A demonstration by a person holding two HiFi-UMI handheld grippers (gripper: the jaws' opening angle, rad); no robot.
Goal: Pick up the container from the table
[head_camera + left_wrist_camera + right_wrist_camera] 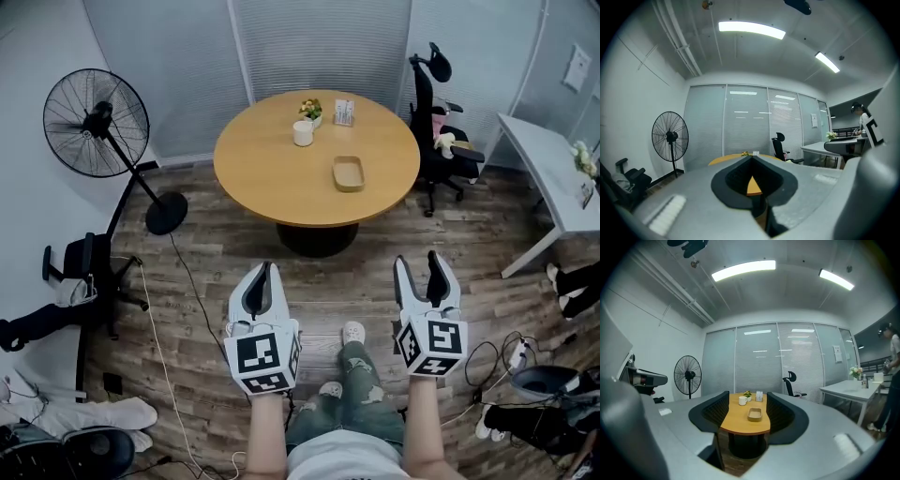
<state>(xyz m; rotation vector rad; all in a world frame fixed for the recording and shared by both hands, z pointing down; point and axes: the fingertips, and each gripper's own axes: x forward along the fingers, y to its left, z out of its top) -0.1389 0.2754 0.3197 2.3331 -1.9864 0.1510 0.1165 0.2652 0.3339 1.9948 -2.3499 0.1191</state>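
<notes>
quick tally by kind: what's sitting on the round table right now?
On the round table:
Tan container: 1
White mug: 1
Small potted plant: 1
Small printed stand: 1
Total: 4

White left gripper (265, 269) and right gripper (417, 260), black-padded jaws, marker cubes (263, 361); ripped jeans (361, 396).

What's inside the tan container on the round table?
Nothing visible: the head view shows the container with a bare tan floor. In the right gripper view its near wall covers part of the inside.
</notes>
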